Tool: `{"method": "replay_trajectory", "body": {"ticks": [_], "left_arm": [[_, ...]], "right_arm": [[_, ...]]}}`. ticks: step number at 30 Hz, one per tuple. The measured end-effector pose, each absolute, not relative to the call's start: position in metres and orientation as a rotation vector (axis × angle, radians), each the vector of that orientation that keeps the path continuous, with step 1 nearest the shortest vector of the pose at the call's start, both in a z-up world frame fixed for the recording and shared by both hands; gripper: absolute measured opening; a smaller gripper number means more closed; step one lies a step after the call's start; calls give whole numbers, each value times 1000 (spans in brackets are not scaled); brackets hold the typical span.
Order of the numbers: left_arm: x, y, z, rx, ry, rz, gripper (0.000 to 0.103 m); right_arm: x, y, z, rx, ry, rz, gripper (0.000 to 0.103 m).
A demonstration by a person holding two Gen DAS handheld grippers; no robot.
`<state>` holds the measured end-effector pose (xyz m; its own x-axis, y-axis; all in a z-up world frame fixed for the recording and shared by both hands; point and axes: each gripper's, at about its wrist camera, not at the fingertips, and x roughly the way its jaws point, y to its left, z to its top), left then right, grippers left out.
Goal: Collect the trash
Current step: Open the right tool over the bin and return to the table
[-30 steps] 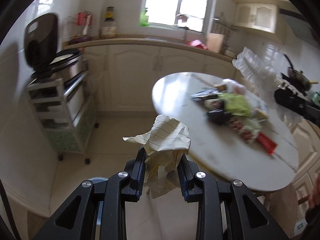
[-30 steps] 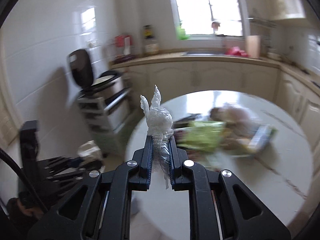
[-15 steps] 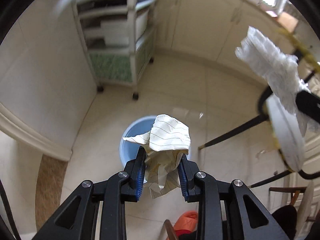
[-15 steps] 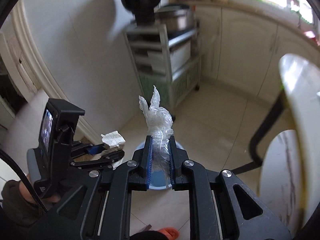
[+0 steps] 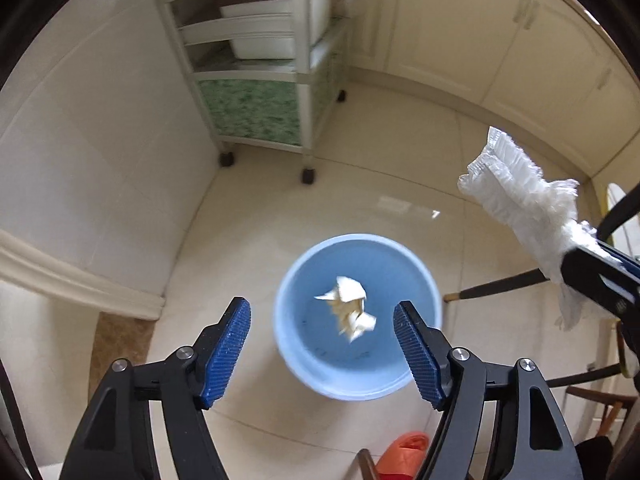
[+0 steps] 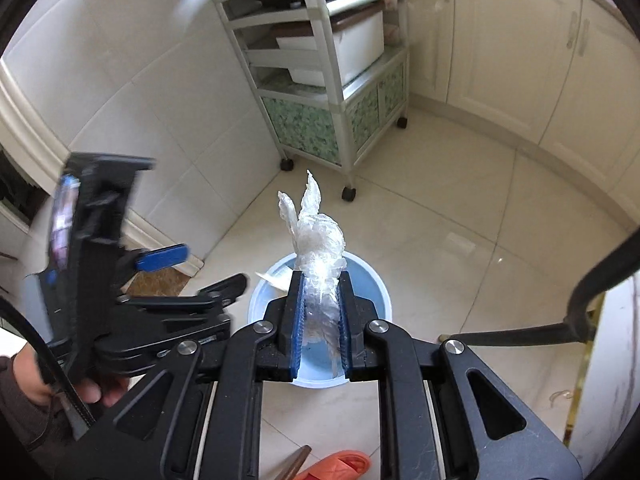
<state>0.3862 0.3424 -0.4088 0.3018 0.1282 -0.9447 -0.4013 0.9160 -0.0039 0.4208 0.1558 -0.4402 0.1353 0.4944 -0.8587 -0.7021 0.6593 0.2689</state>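
Since half a second ago the left tool [image 5: 322, 344] has sprung apart and released the crumpled paper [image 5: 349, 307], which now appears inside the blue bin [image 5: 420, 276] on the floor; one piece of trash thus seems collected. The right tool [image 6: 320, 320] is clenched on a wad of plastic wrap [image 6: 318, 236] above the bin's rim, its drop likely next. Only the left view shows the paper clearly; only the right shows the person's left hand [image 6: 30, 380].

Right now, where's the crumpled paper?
In the left wrist view, the paper is inside the blue bin on the floor, between the open left gripper's fingers.
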Motion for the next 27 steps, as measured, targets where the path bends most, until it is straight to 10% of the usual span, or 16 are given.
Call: {"method": "replay_trajectory", "body": {"ticks": [16, 27], "left_arm": [[332, 293, -288, -168, 878, 485, 74], [327, 165, -183, -77, 525, 271, 100]], "right_arm": [[381, 122, -313, -185, 835, 808, 92], [329, -63, -166, -97, 517, 477, 103]]}}
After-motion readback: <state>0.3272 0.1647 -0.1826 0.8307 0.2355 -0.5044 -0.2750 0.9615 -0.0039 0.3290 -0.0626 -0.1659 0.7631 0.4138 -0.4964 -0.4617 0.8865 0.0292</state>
